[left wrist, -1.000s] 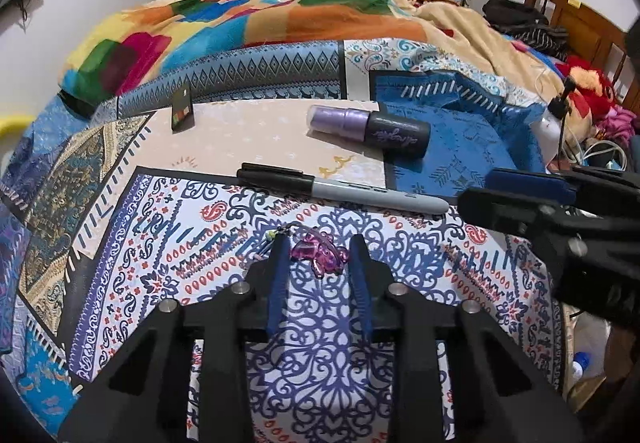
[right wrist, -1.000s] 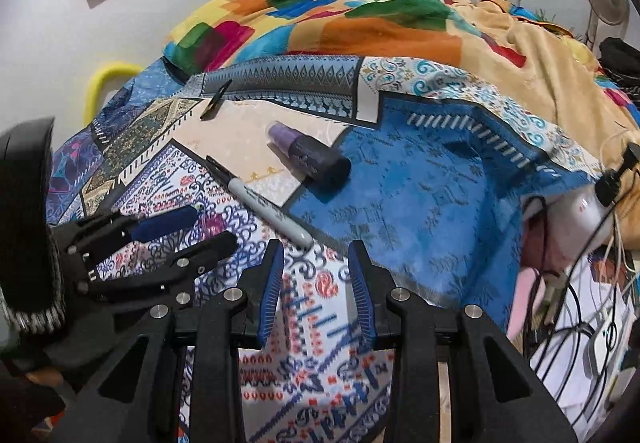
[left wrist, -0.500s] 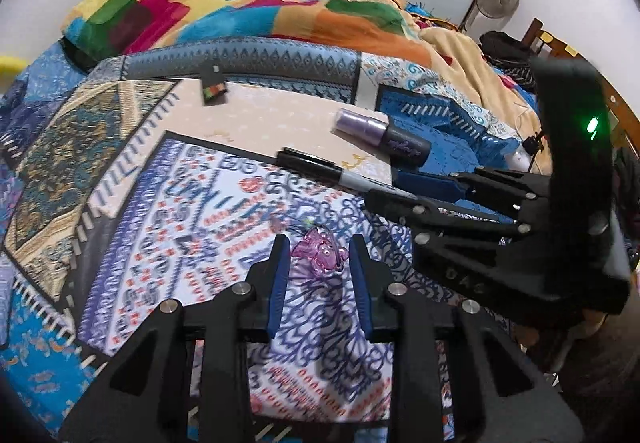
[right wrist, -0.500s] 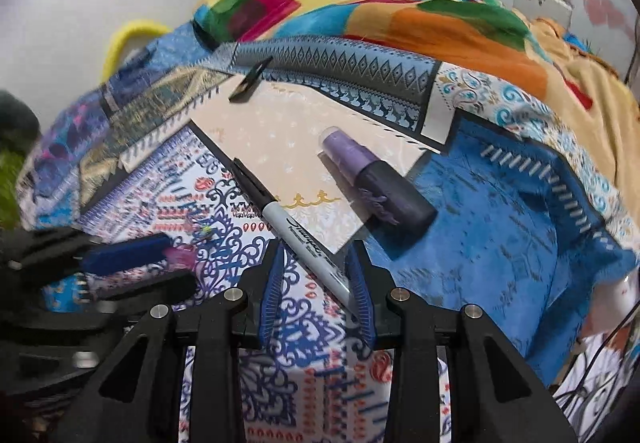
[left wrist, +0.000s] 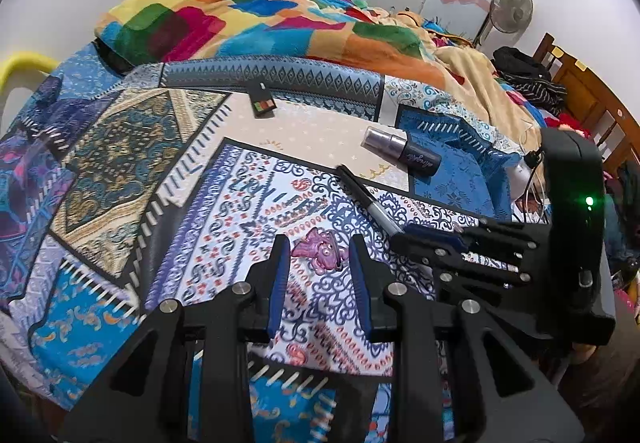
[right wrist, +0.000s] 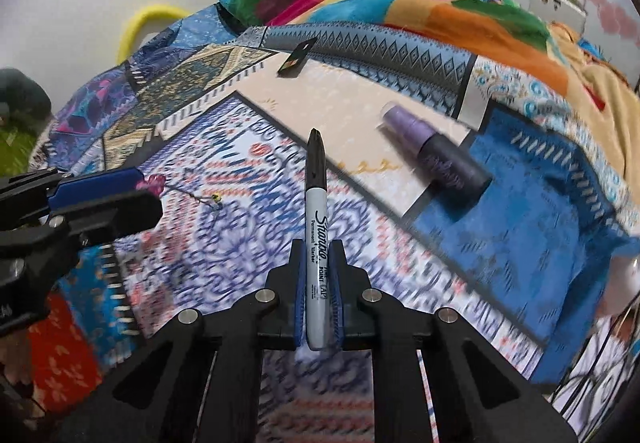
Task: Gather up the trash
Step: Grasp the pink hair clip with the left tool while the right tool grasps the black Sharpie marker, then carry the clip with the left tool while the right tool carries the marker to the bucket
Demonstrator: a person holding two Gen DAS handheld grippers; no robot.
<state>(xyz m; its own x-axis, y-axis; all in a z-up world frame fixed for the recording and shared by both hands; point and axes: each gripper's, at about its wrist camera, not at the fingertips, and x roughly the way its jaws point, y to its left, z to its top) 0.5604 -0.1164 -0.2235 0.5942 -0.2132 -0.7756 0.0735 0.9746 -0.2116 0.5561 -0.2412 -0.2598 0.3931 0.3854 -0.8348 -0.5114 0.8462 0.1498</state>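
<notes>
The right claw (right wrist: pixel 317 271) grips the marker (right wrist: pixel 316 219) lengthwise along its fingers, while the released left claw (left wrist: pixel 318 263) straddles the pink trinket (left wrist: pixel 318 249).

- The marker (right wrist: pixel 317 243) barrel reads "Sharpie" in script, with "Permanent Marker" and "FINE POINT" in small print beside it.
- The purple bottle (left wrist: pixel 404 155) carries a cursive word on its dark body, too small to read.
</notes>
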